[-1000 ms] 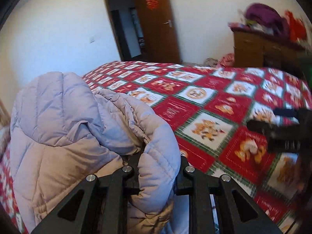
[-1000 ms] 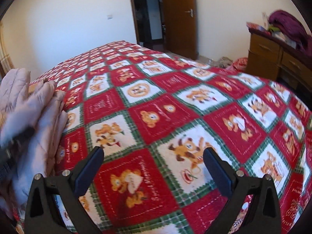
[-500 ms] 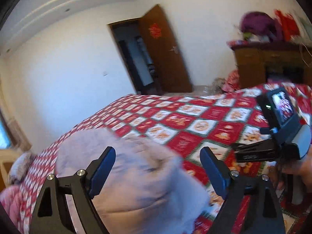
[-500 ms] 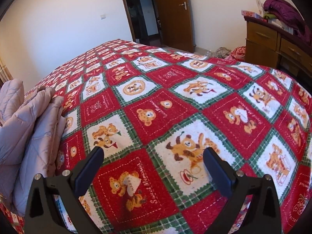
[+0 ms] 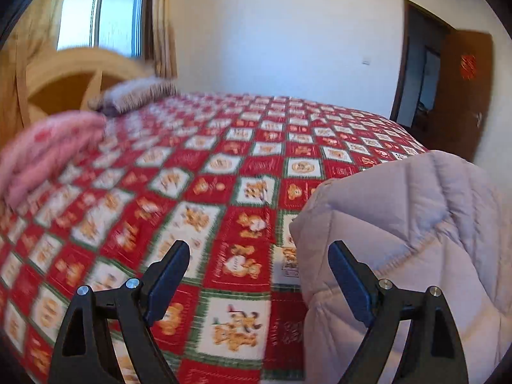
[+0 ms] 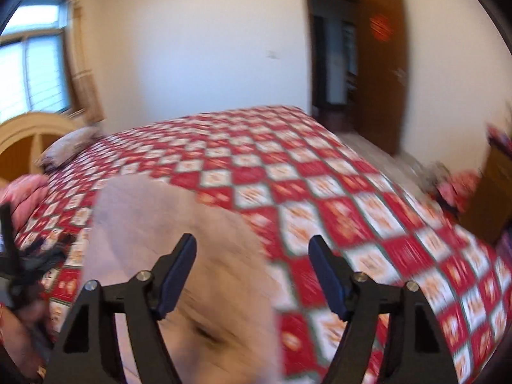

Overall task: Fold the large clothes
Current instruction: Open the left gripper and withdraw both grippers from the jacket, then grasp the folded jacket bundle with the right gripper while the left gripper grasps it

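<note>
Left wrist view: the left gripper [image 5: 259,275] stands wide, holding nothing, over the bedspread [image 5: 224,166]. The quilted jacket [image 5: 416,240] sits bundled at the bed's near edge, beside the right finger; its long axis seems to run away from the camera. Folding looks largely done.

Right wrist view: the right gripper [image 6: 252,272] is closing, empty, above the blurred jacket [image 6: 179,243]; its direction is unclear here.
</note>
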`<state>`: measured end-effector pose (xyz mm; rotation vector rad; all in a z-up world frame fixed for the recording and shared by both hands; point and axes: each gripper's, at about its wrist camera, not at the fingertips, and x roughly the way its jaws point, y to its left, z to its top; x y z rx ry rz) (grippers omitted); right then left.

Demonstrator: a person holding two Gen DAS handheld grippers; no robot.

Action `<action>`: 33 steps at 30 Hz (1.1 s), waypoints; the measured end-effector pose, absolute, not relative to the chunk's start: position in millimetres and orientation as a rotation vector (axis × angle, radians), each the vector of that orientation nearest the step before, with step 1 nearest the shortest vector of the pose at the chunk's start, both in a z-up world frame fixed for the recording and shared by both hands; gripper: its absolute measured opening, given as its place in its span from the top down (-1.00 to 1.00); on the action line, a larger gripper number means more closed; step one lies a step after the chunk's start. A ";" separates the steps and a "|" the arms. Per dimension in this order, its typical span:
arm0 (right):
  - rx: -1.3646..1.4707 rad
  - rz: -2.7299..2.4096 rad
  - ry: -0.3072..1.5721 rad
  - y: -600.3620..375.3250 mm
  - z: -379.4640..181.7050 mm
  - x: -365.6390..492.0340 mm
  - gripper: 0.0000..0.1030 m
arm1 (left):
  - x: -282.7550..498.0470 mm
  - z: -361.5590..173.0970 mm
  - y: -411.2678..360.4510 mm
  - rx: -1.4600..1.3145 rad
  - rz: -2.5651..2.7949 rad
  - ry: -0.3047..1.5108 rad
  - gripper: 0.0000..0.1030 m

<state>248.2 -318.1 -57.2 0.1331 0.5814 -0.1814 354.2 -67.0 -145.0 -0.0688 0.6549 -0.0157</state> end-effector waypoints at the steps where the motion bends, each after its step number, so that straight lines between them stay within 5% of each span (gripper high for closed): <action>1: 0.139 -0.157 0.590 -308.9 -55.5 260.5 -0.33 | 357.5 -148.0 -72.4 -0.073 -0.028 0.662 -0.72; 8: 0.125 -0.117 0.716 -284.0 -96.6 335.6 -0.02 | 351.0 -144.2 -140.4 0.076 -0.113 0.579 -0.72; 19: 0.241 -0.228 0.801 -361.6 -169.1 309.6 -0.01 | 343.4 -172.0 -228.0 0.224 -0.231 0.609 -0.82; 33: 0.275 -0.241 0.785 -370.9 -201.1 306.5 -0.03 | 351.1 -194.5 -229.5 0.182 -0.236 0.650 -0.98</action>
